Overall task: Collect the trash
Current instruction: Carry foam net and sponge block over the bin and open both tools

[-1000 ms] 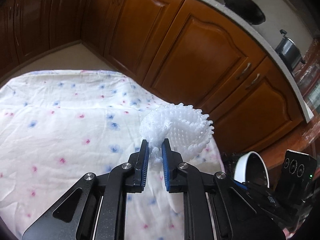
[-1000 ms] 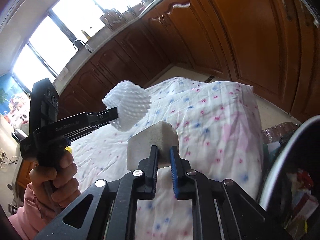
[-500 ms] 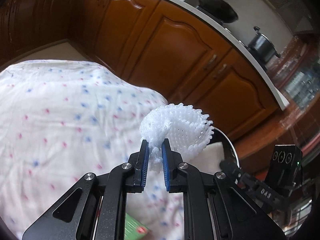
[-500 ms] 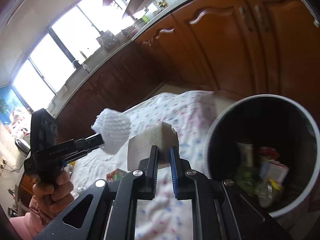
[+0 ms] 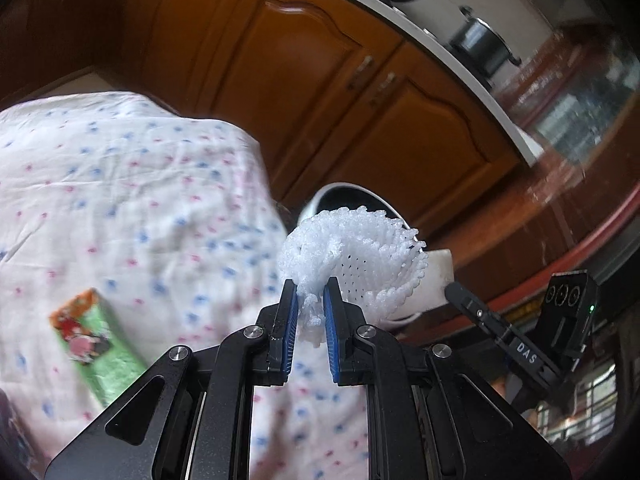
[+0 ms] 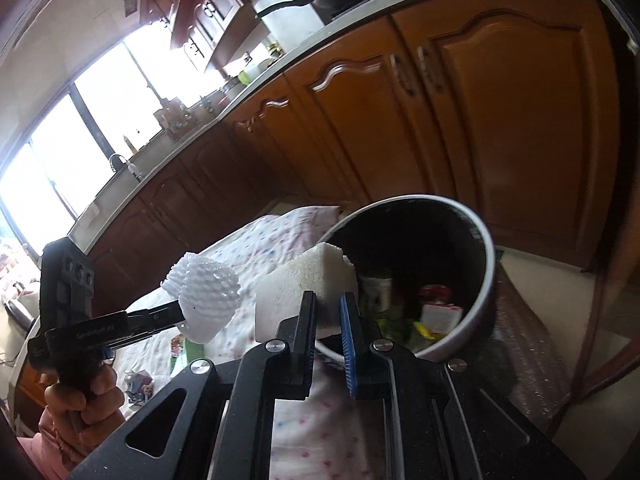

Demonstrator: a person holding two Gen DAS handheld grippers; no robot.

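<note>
My left gripper (image 5: 310, 292) is shut on a white foam fruit net (image 5: 356, 256), held in the air over the table's right end; the net also shows in the right wrist view (image 6: 208, 300). My right gripper (image 6: 327, 304) is shut on a white sponge block (image 6: 304, 280), held at the rim of a round white trash bin (image 6: 486, 256) with a dark inside and several wrappers in it. In the left wrist view the sponge (image 5: 436, 276) and the bin rim (image 5: 320, 200) lie just behind the net.
The table has a white floral cloth (image 5: 120, 208). A green snack packet (image 5: 96, 340) lies on it at the left, and crumpled wrappers (image 6: 138, 386) lie on it. Brown kitchen cabinets (image 6: 500, 120) stand behind the bin, with a pot (image 5: 480, 44) on the counter.
Both grippers have swung right toward the bin, each with its load. The bin's opening has come into full view and the sponge now sits at its rim. The green packet has come into view.
</note>
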